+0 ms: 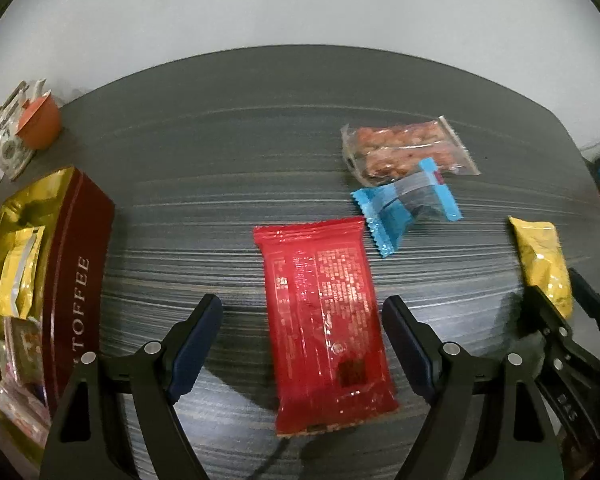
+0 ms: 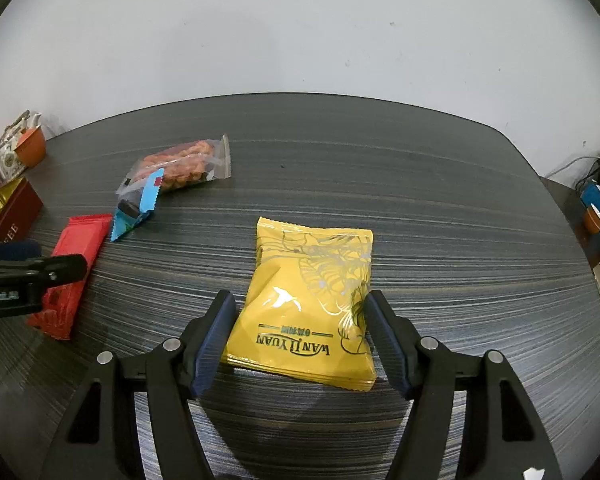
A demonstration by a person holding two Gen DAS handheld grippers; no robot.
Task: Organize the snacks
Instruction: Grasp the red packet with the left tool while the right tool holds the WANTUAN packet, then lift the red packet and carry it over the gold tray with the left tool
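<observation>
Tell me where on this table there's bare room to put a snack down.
The far half of the table, between the clear nut packet and the right edge, is bare. So is the strip between the toffee box and the red packet. It is crowded where the blue packet overlaps the nut packet, and around the yellow packet.

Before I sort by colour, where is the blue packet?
The blue packet lies on the table, its far end overlapping the clear bag of snacks, just beyond the red packet's right corner; the right wrist view shows it far left.
</observation>
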